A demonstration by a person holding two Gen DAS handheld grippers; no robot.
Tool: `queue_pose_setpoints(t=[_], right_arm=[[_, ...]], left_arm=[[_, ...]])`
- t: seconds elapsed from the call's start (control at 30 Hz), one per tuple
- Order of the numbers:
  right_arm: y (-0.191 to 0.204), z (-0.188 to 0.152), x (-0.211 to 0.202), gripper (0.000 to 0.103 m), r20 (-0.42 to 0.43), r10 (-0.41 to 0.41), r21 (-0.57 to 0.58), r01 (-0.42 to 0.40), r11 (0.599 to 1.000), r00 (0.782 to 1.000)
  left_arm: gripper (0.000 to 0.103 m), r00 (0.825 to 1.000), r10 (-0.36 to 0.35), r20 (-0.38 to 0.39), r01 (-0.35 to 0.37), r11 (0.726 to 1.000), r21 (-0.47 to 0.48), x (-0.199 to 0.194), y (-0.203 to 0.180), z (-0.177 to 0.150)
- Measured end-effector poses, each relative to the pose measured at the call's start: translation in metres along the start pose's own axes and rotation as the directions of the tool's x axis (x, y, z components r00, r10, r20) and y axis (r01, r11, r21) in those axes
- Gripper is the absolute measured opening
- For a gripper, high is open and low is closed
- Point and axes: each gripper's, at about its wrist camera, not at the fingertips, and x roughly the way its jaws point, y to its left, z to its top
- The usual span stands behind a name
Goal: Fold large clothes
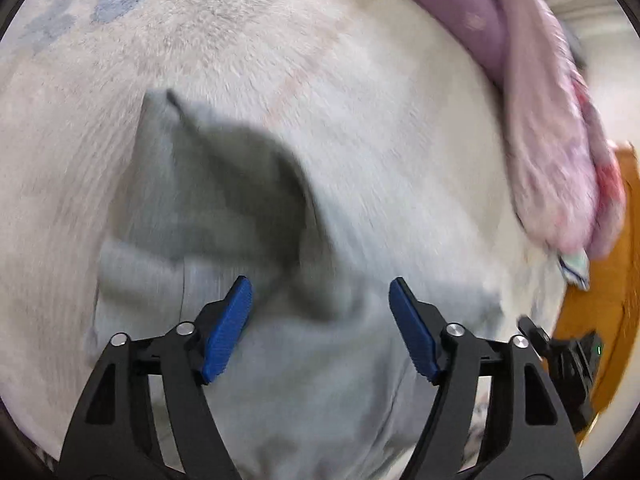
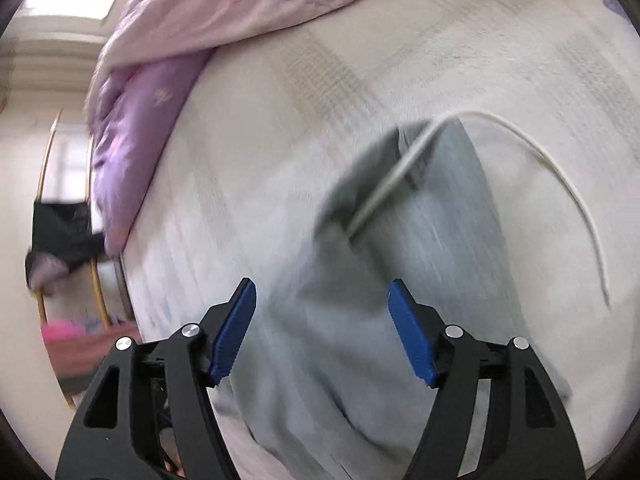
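The landmark is the bed (image 1: pixel 360 92), covered by a pale, faintly patterned sheet. Both views are motion-blurred.

**Garment.** The light grey-blue garment (image 1: pixel 304 360) lies on the bed sheet, bunched rather than flat. In the left wrist view a darker folded flap rises in the middle of the cloth, and a rolled band of the same cloth lies at its left side. In the right wrist view the garment (image 2: pixel 440 240) runs as a long strip from the lower edge of the frame up the bed, with a darker grey end at the top. The type of garment cannot be determined.

**Left hand-held gripper.** The left hand-held gripper (image 1: pixel 320 328) has its blue pads (image 1: pixel 228 332) spread wide apart, with nothing between them. It is positioned over the garment on the bed; whether it touches the cloth cannot be determined.

**Right hand-held gripper.** The right hand-held gripper (image 2: pixel 322 330) also has its blue pads (image 2: pixel 234 336) spread wide apart and holds nothing. The garment lies below and between them on the bed.

**Other items on the bed.**
- A white cord (image 2: pixel 560 176) curves across the sheet, crossing the upper end of the garment.
- A purple pillow (image 2: pixel 132 152) lies at the bed's far edge.
- A pink floral quilt (image 2: pixel 240 4) rests on the pillow.

**Beside the bed.** An orange wooden surface (image 1: pixel 612 300) is visible past the edge of the bed.
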Motion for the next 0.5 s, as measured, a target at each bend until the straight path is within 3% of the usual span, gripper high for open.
queue_pose_setpoints(t=[0.1, 0.17, 0.23, 0.3, 0.37, 0.4, 0.43, 0.47, 0.5], right_arm=[[0.003, 0.024, 0.023, 0.066, -0.008, -0.02, 0.054, 0.02, 0.998, 1.0], [-0.007, 0.032, 0.04, 0.066, -0.042, -0.032, 0.111, 0.036, 0.993, 0.999], [-0.015, 0.036, 0.045, 0.066, -0.05, -0.026, 0.142, 0.033, 0.989, 0.998], [-0.018, 0.037, 0.046, 0.063, -0.041, -0.013, 0.137, 0.019, 0.99, 0.999], [-0.017, 0.036, 0.043, 0.042, -0.034, -0.015, 0.112, 0.019, 0.994, 0.999], [-0.017, 0.036, 0.042, 0.035, -0.036, -0.013, 0.108, 0.017, 0.994, 0.999], [-0.018, 0.033, 0.04, 0.021, -0.04, -0.008, 0.099, 0.012, 0.995, 0.999], [-0.018, 0.032, 0.037, 0.012, -0.037, -0.004, 0.09, 0.007, 0.996, 0.999], [-0.018, 0.027, 0.031, 0.009, -0.029, -0.006, 0.074, 0.008, 0.997, 1.0]], left_arm=[[0.08, 0.999, 0.025, -0.038, -0.027, 0.998, -0.058, 0.021, -0.003, 0.019], [0.083, 0.997, 0.056, -0.057, -0.058, 0.998, -0.038, 0.032, -0.007, 0.026], [0.083, 0.989, 0.115, -0.098, -0.118, 0.992, -0.033, 0.045, -0.007, 0.032], [0.079, 0.989, 0.114, -0.095, -0.118, 0.992, -0.044, 0.047, -0.006, 0.035], [0.062, 0.991, 0.111, -0.074, -0.113, 0.993, -0.023, 0.041, -0.007, 0.034], [0.039, 0.992, 0.11, -0.064, -0.111, 0.994, -0.009, 0.038, -0.009, 0.033], [0.021, 0.994, 0.096, -0.058, -0.096, 0.995, 0.002, 0.034, -0.008, 0.032], [0.016, 0.995, 0.085, -0.052, -0.085, 0.996, 0.001, 0.03, -0.005, 0.03], [0.012, 0.996, 0.077, -0.043, -0.077, 0.997, -0.003, 0.026, -0.004, 0.028]])
